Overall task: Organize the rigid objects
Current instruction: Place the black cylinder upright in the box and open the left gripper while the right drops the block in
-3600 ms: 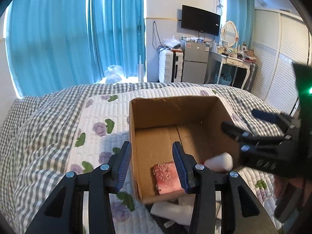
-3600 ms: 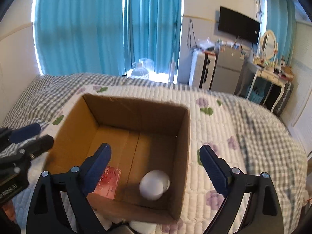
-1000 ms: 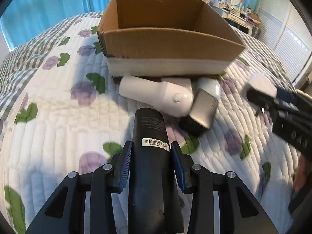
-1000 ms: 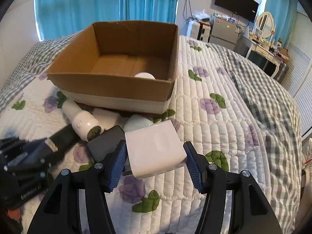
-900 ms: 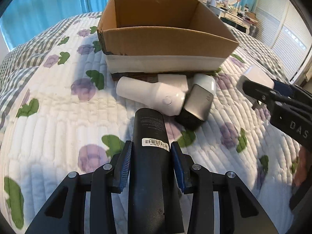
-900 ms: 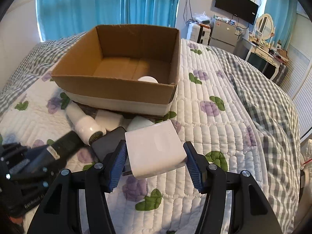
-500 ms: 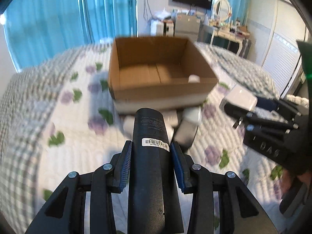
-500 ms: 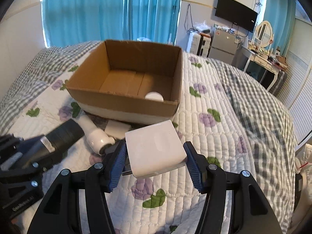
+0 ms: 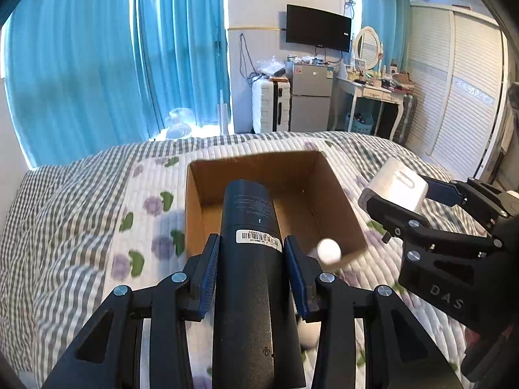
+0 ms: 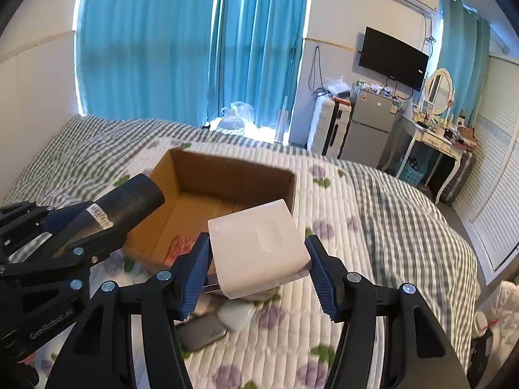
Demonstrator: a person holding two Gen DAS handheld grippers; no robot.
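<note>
The left gripper (image 9: 251,270) is clenched on a tall black cylindrical bottle with a white barcode label (image 9: 251,259), its blue-padded fingers (image 9: 207,270) pressed against the bottle's two sides. It is held above the bed, tilted forward so that the bottle's far end reaches over the near wall of the open brown cardboard box (image 9: 337,191). The right gripper (image 10: 256,259) grasps a white rounded-corner plastic block (image 10: 258,243) between its blue ribbed fingers (image 10: 319,267). In the left wrist view that block (image 9: 397,188) hangs just beside the box's right wall, outside it and above the quilt.

The black bottle hides much of the box's floor in the left wrist view, and the white block covers the box's near right corner in the right wrist view. The box's rim is smeared by motion blur in both views. Under the right gripper, on the near side of the box, lie a dark grey flat object (image 10: 201,332) and a white rounded object (image 10: 236,317), both partly covered by the block and the fingers, so their full shapes cannot be made out.

The box rests on a white quilt with purple flowers and green leaves (image 10: 324,291). Inside the box, a white rounded bottle (image 9: 328,251) sits in the near right corner, and a red patterned flat packet (image 10: 177,245) lies on the floor by the near wall.
</note>
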